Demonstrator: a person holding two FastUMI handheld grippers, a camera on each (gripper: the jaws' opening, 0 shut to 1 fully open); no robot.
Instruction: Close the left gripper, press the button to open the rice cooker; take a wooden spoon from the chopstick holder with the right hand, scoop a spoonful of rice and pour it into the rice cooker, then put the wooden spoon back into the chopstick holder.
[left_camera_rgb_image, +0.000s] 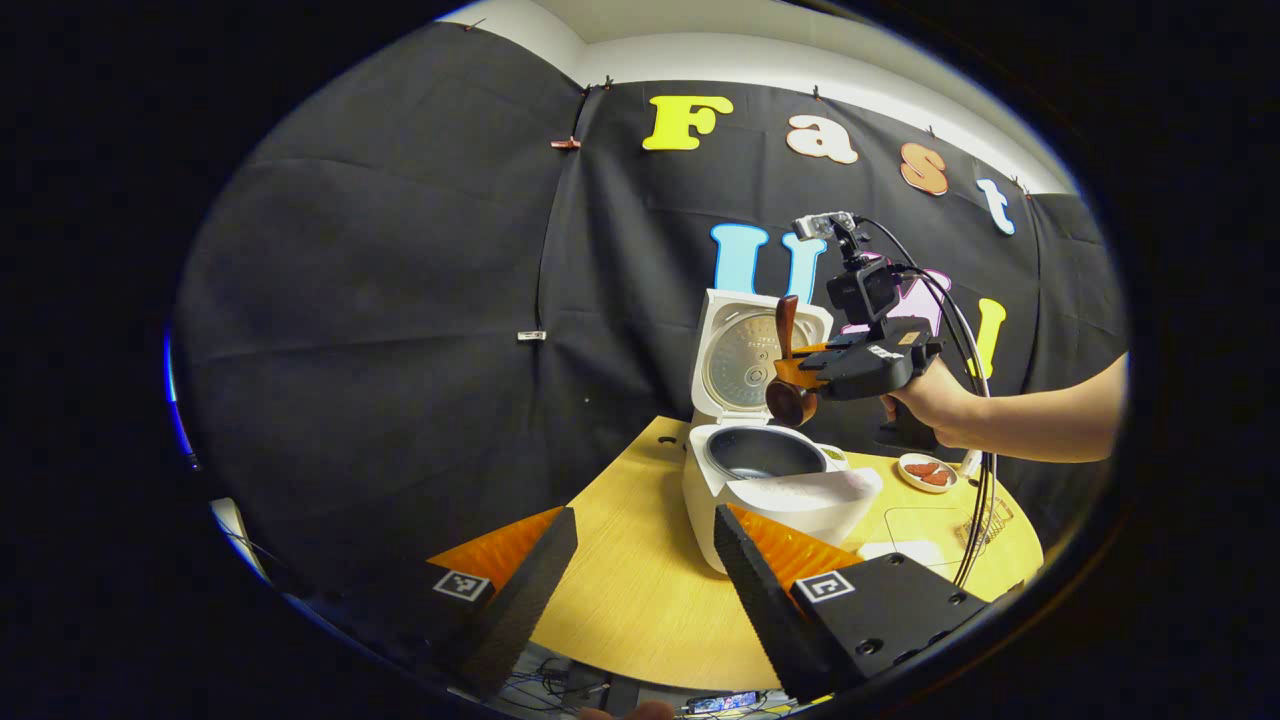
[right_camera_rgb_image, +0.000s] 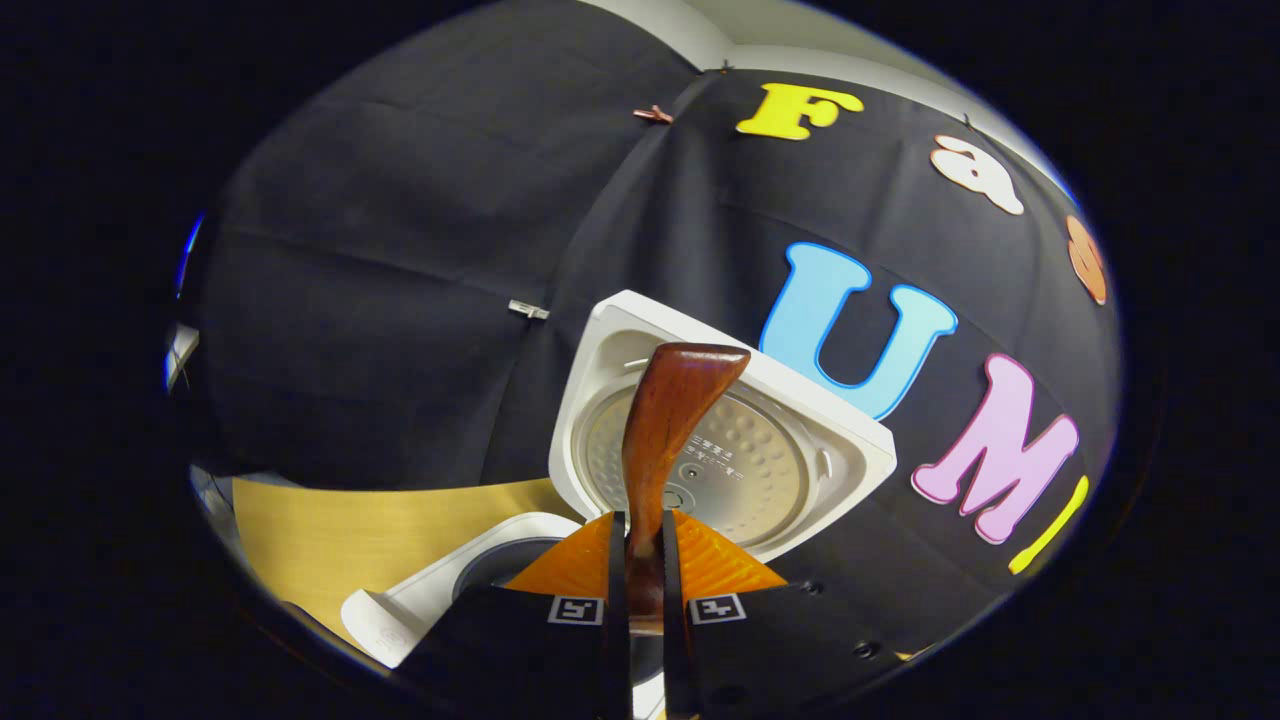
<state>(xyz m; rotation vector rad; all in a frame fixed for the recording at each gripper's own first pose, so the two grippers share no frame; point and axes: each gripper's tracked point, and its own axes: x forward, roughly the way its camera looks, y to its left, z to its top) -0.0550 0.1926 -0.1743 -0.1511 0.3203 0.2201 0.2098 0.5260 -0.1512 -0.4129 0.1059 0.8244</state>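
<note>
At the lower left of the left gripper view, the left gripper (left_camera_rgb_image: 640, 570) shows its two fingers spread wide apart with nothing between them, over the near edge of a round wooden table (left_camera_rgb_image: 630, 590); each finger carries a small square black-and-white marker, not a readable label. Just beyond the fingers stands the white rice cooker (left_camera_rgb_image: 770, 495), its lid (left_camera_rgb_image: 745, 355) swung up and standing open, the dark inner pot (left_camera_rgb_image: 765, 452) exposed; whether any rice lies in it cannot be told. Above the pot's right rim hangs the right gripper (left_camera_rgb_image: 800, 375), held by a person's hand (left_camera_rgb_image: 935, 405) that reaches in from the right, cables looping down from the gripper. Its fingers are pressed together on the handle of the wooden spoon (left_camera_rgb_image: 785, 375), whose bowl hangs low over the cooker and whose handle end points up in front of the lid. Farther right on the table sits a small white dish (left_camera_rgb_image: 927, 472) with reddish pieces in it, and near the table's right edge a wire basket (left_camera_rgb_image: 985, 520). From the right gripper view, the spoon handle (right_camera_rgb_image: 665, 440) rises from between the tightly closed fingers, in front of the lid's dimpled metal inner plate (right_camera_rgb_image: 740, 470), where a few lines of stamped writing are too small to read. The cooker's white rim (right_camera_rgb_image: 420, 605) and a strip of table (right_camera_rgb_image: 350, 525) lie lower left.
</note>
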